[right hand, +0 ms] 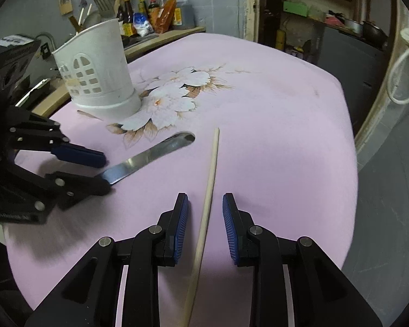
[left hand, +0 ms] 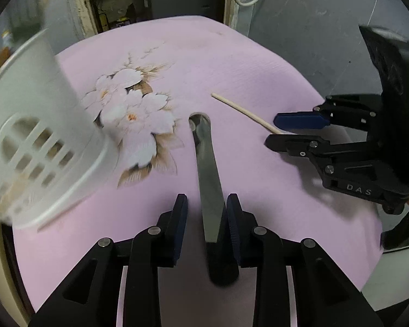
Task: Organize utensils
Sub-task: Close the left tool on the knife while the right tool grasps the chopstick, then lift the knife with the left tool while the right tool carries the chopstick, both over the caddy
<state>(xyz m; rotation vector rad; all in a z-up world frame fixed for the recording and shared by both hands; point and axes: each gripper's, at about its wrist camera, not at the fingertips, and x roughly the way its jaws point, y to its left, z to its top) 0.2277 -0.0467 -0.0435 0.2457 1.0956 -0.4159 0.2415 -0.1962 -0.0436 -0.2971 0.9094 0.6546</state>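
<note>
Wooden chopstick (right hand: pixel 207 204) between right gripper (right hand: pixel 205 227) fingers.

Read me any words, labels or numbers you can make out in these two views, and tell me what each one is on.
"DAS": raised letters on the black body of the right gripper, left wrist view.
Raised lettering on the body of the left gripper: too blurred to read.
Labels on the sauce bottles on the back shelf: too small to read.
White utensil holder, metal spoon, wooden chopstick: no text.
</note>
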